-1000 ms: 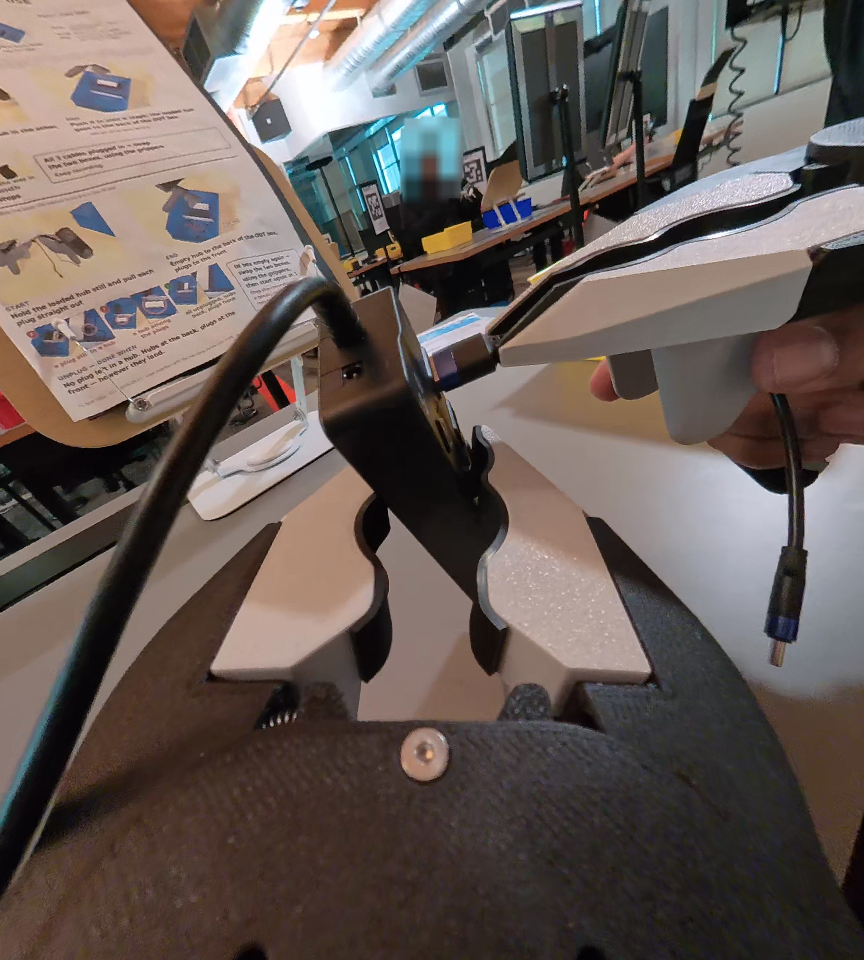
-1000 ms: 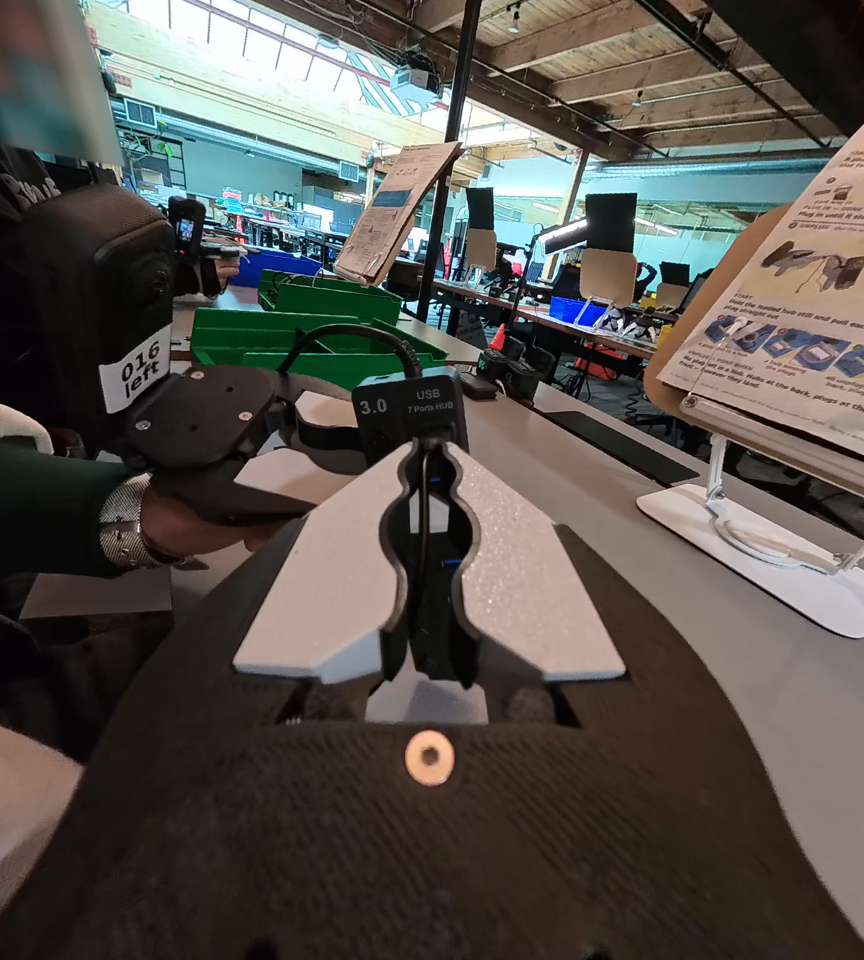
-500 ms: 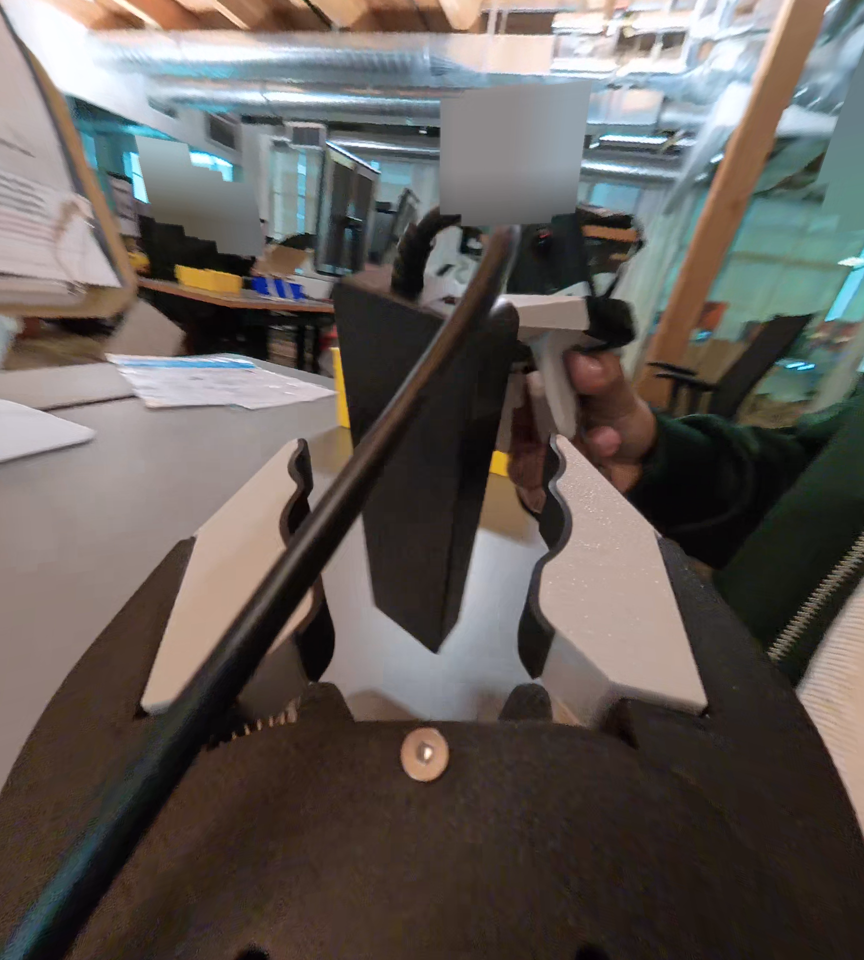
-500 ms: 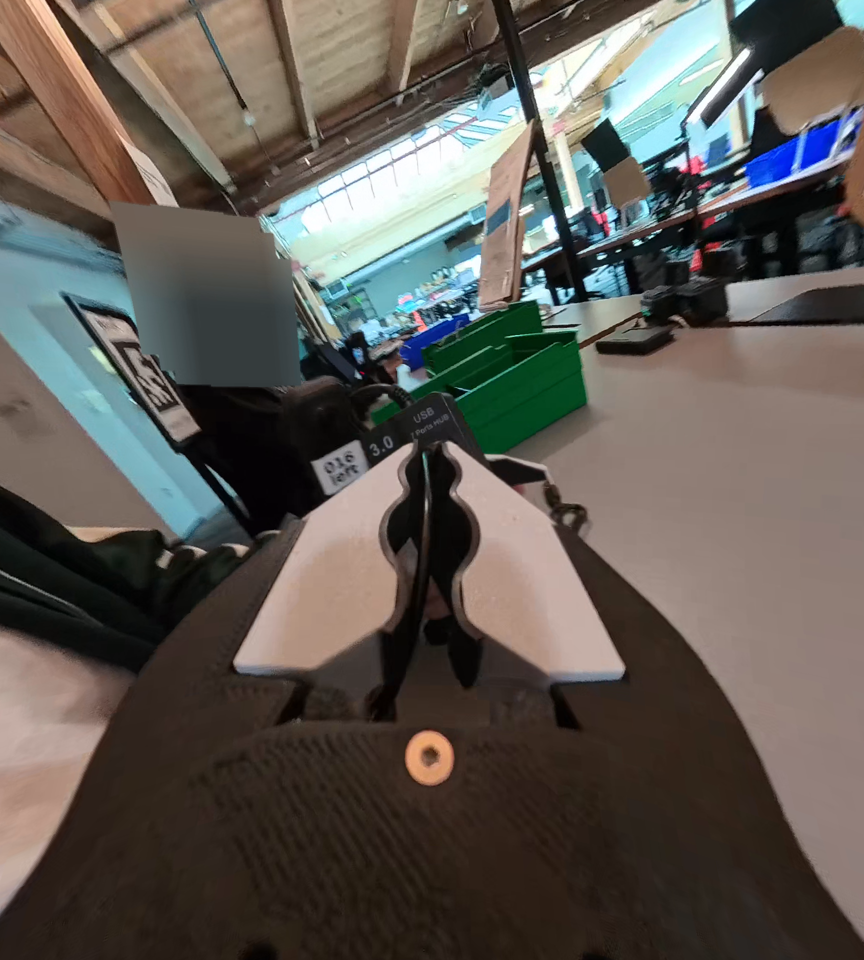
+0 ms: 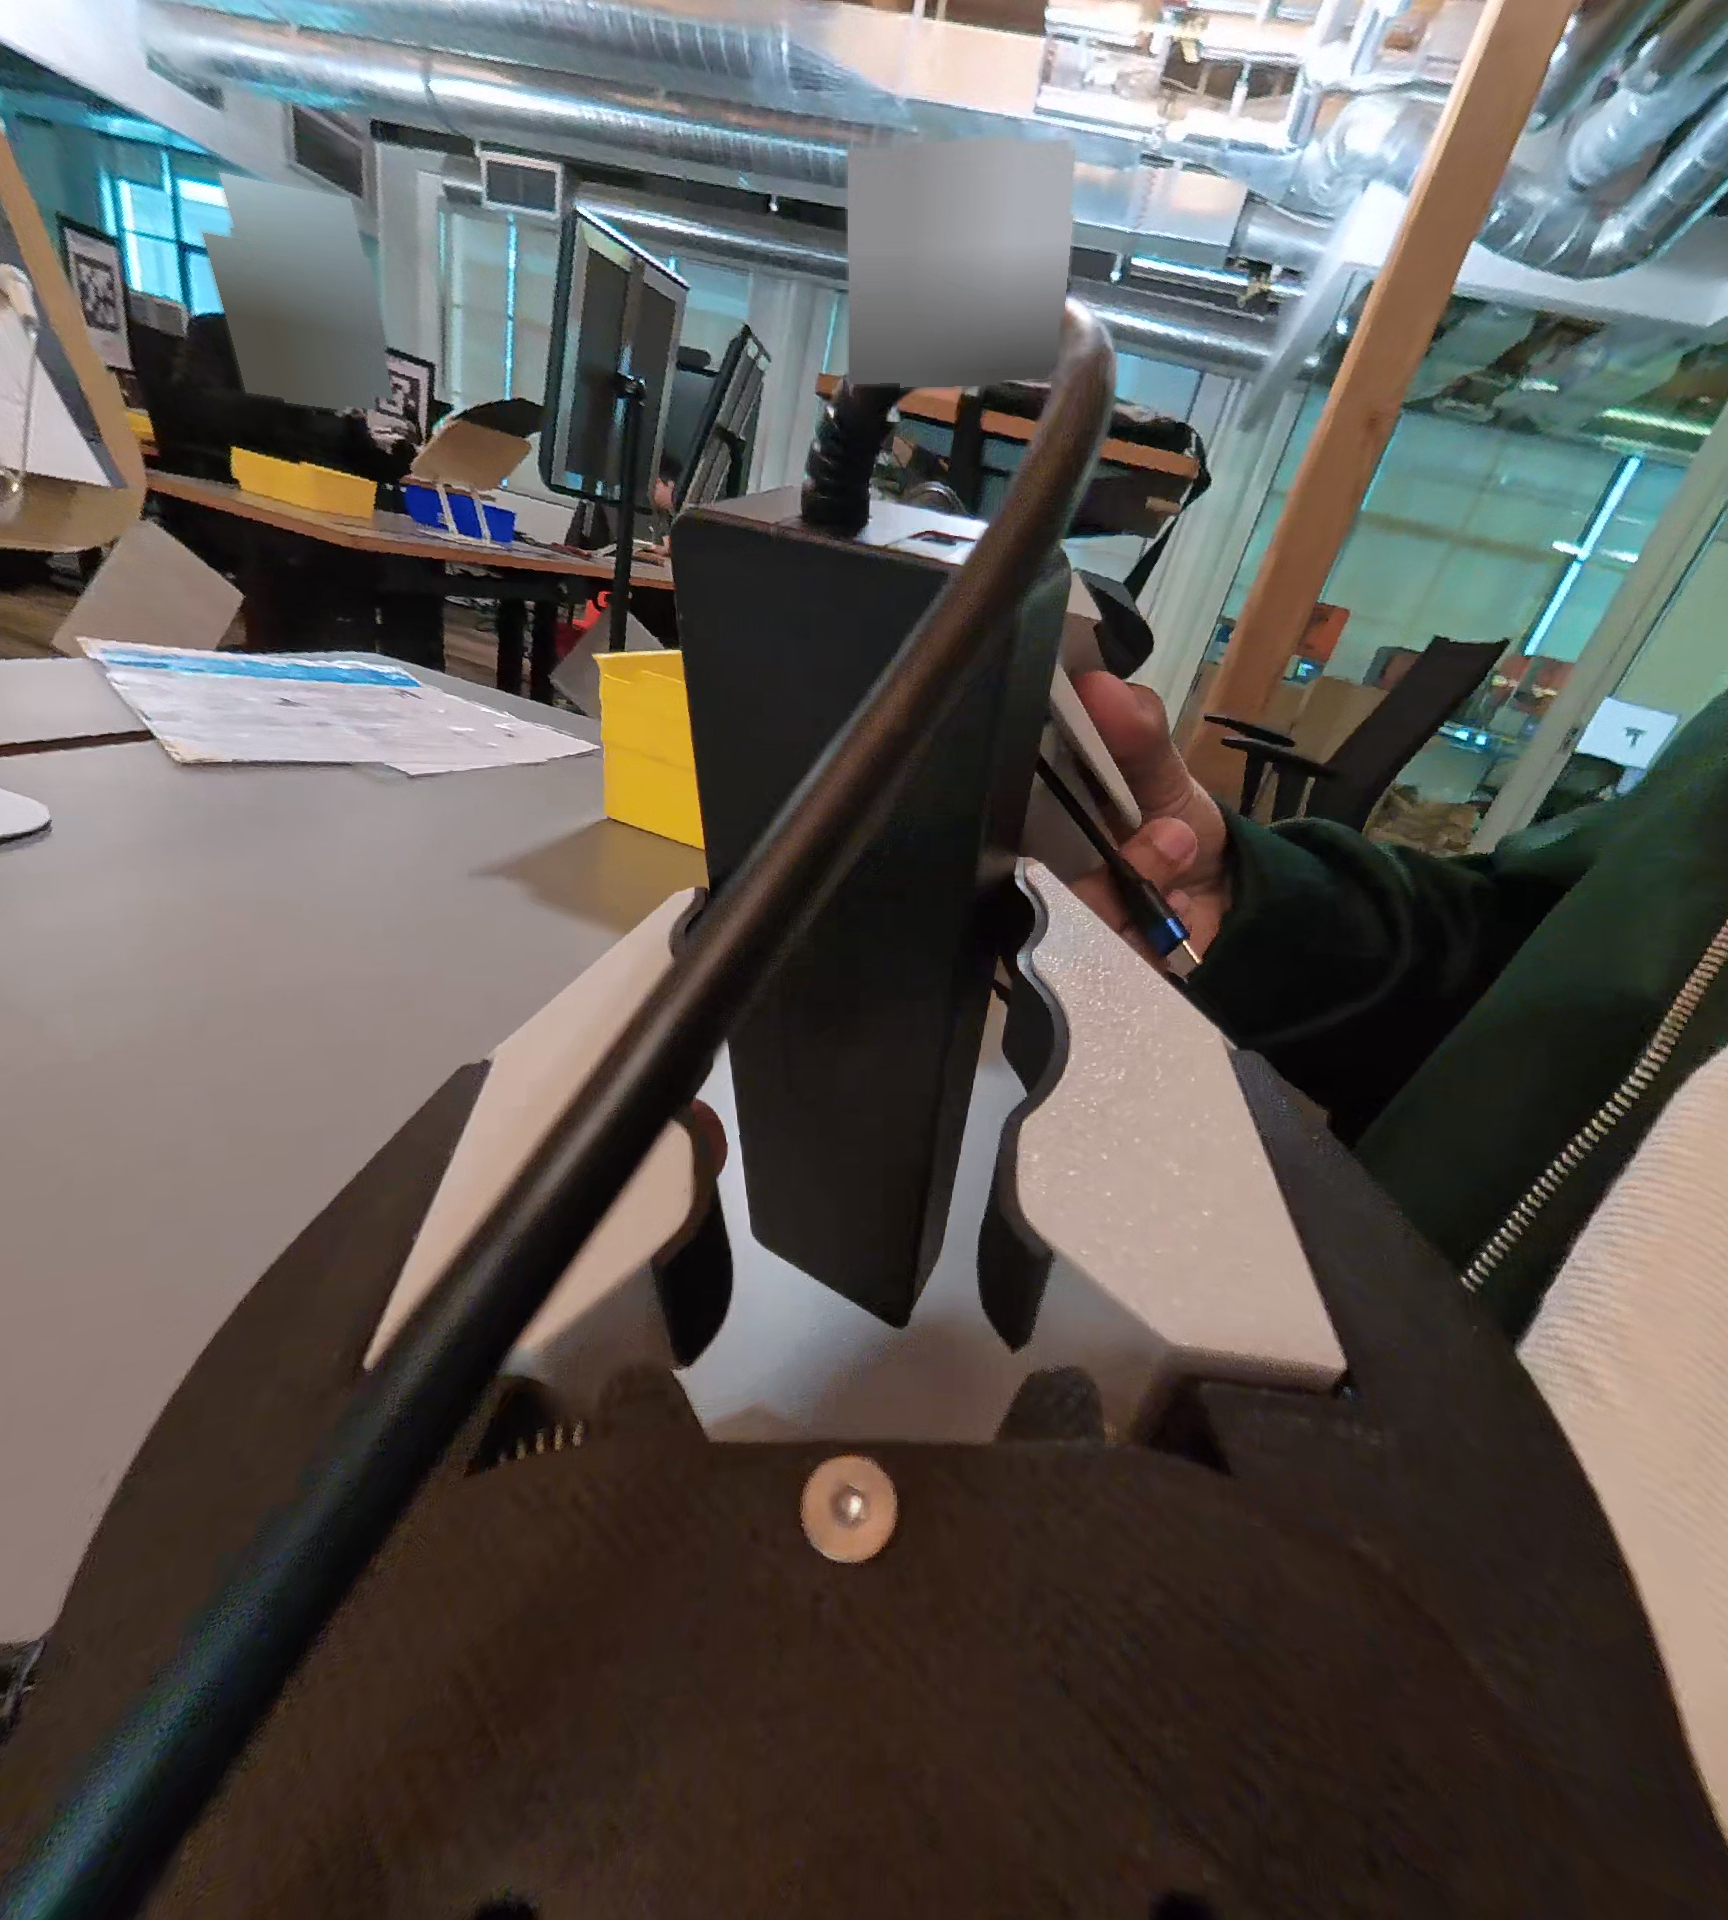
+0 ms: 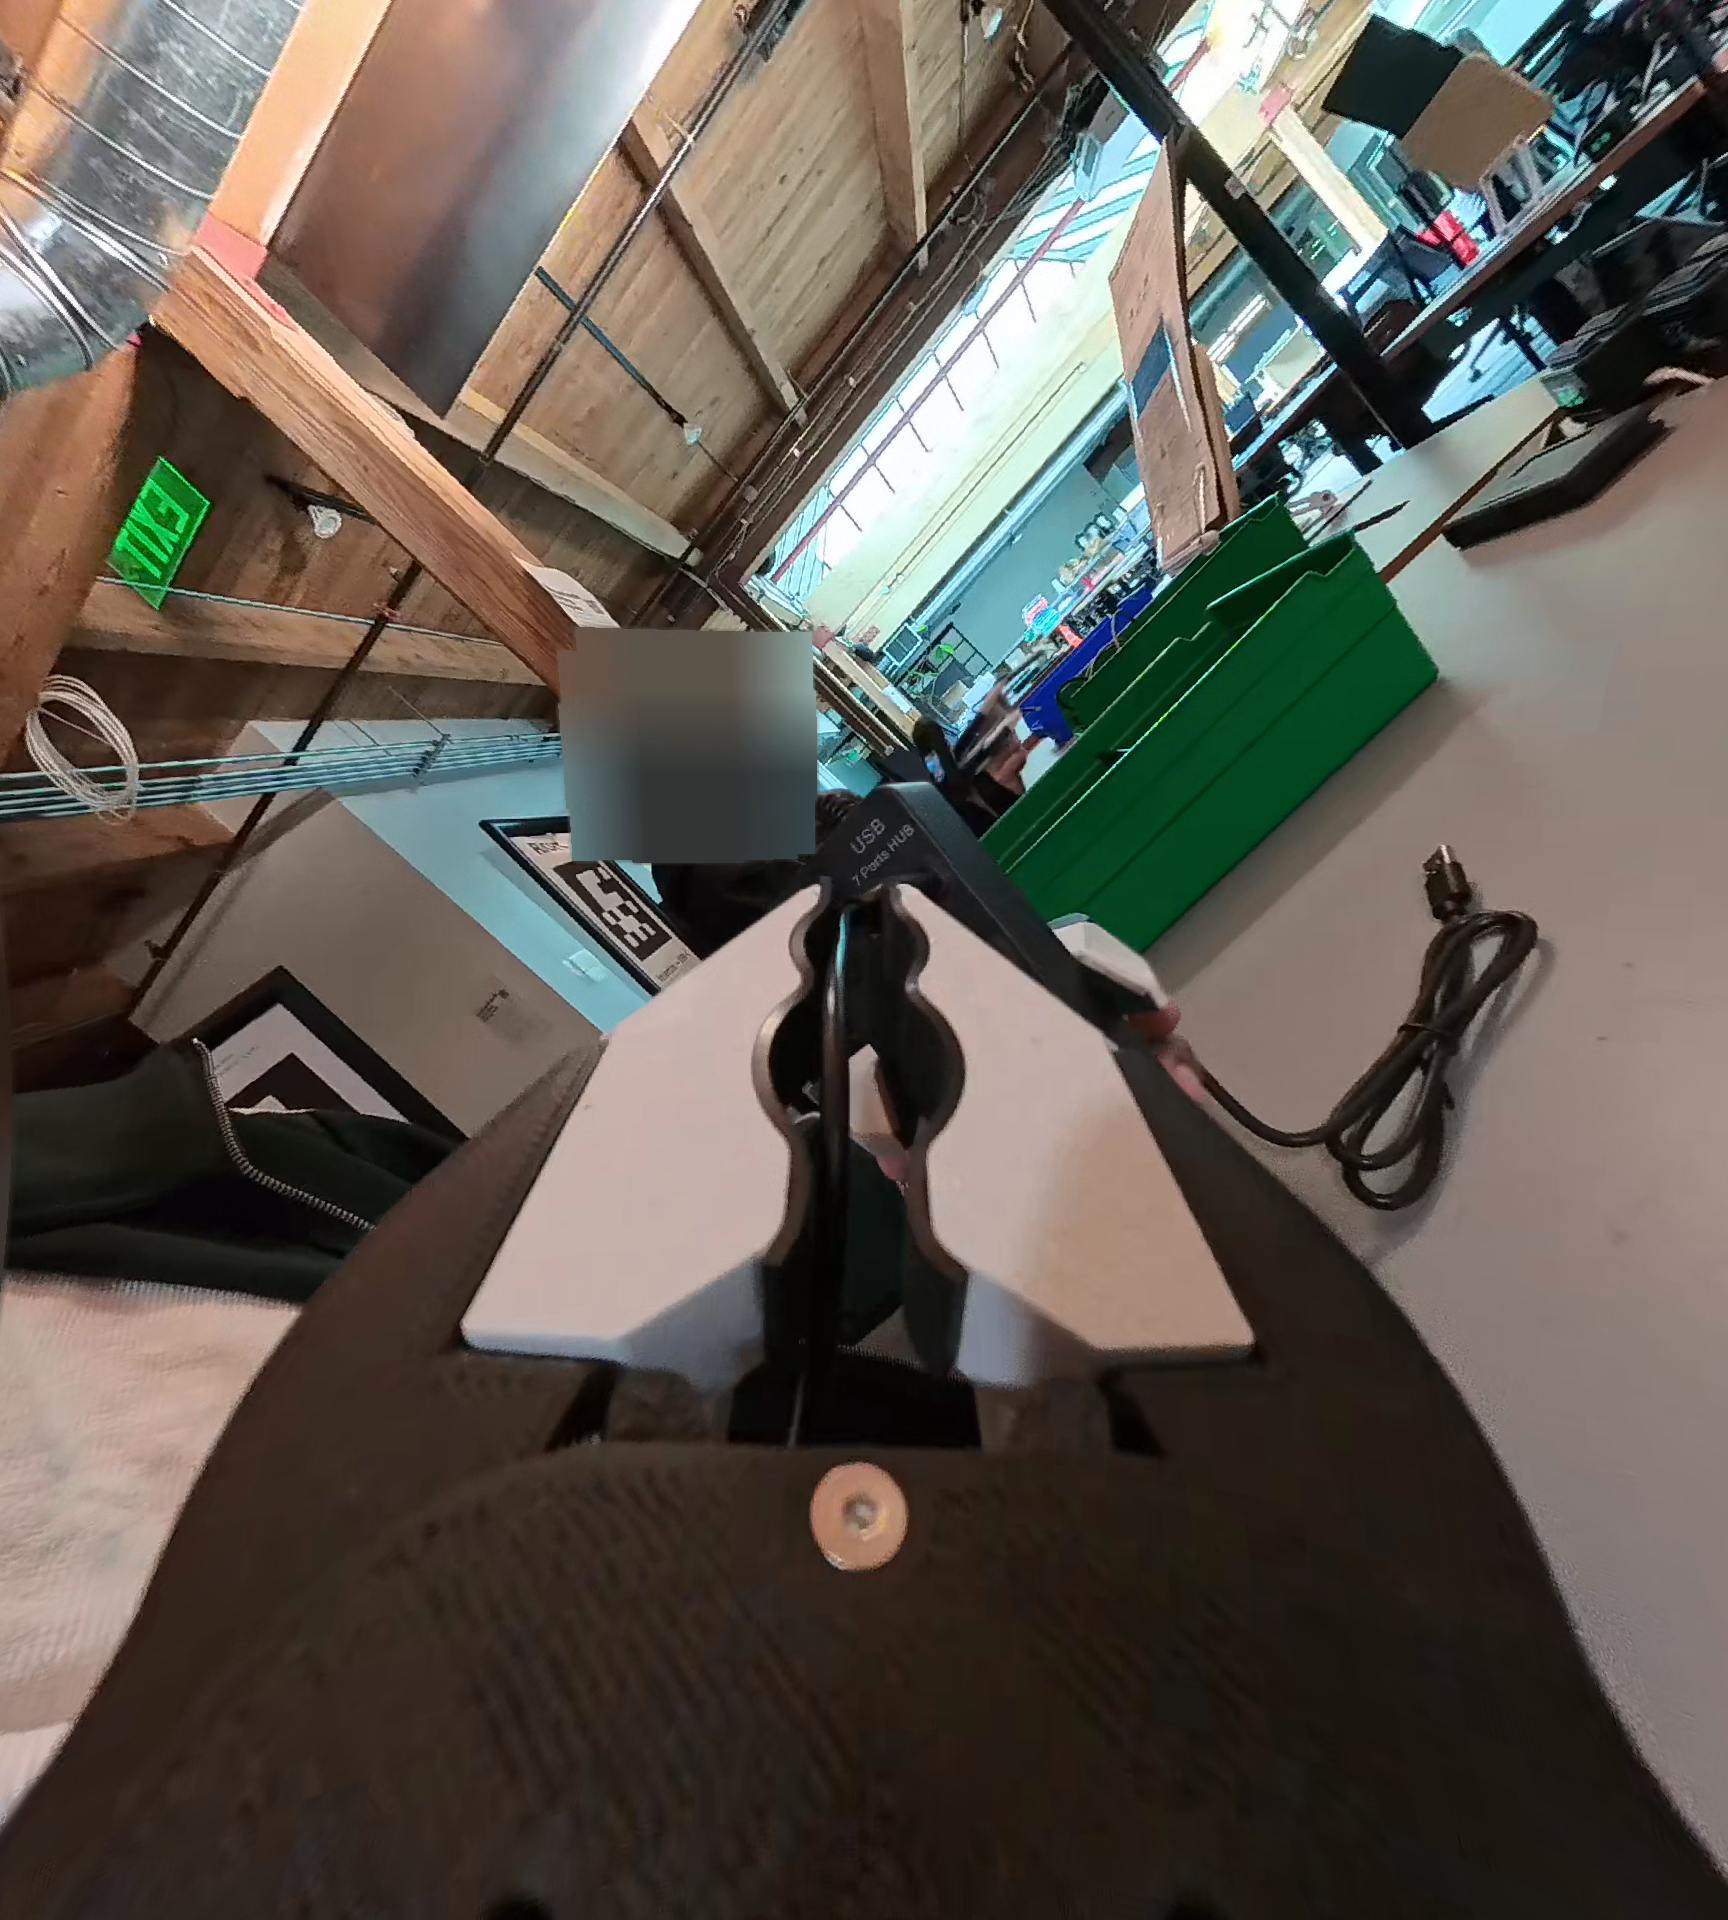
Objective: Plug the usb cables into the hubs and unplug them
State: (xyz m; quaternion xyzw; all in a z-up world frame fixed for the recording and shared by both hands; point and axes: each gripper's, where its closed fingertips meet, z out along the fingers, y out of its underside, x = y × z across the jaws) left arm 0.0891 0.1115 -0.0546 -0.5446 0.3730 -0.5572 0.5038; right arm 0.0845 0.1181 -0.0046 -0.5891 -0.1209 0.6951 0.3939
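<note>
Working over a wide grey table point(image 5: 216, 987), with stacked green bins point(image 6: 1234, 707) at its far side and a yellow bin point(image 5: 647, 748) beside loose printed sheets point(image 5: 320, 712).

Clamping a hub point(image 5: 839, 1091) with the left gripper point(image 5: 860, 894), fingers spread only as wide as the body and pressing both its side edges. Holding it upright, above the table and clear of it: a matte black, box-like block, tapering toward the camera, with a ribbed strain relief on top. Carrying a thick black lead point(image 5: 309, 1538) that arcs up from that top and slants down across the left finger toward the lens.

Pinching a thin usb cable point(image 6: 832, 1039) in the right gripper point(image 6: 855, 899), fingers almost together, tips right up against the hub point(image 6: 901, 842). Cannot tell whether a plug sits in a port there; hidden behind the tips. Dangling a blue-banded plug point(image 5: 1166, 935) below the right hand point(image 5: 1151, 790). Leaving a coiled black cable point(image 6: 1411, 1081) flat on the table.

Against a second ago: swung away from the instruction board, hub tipped from a slant to upright. Against half a second ago: same grips on both sides, right view rolled hard, coiled cable newly in sight.
</note>
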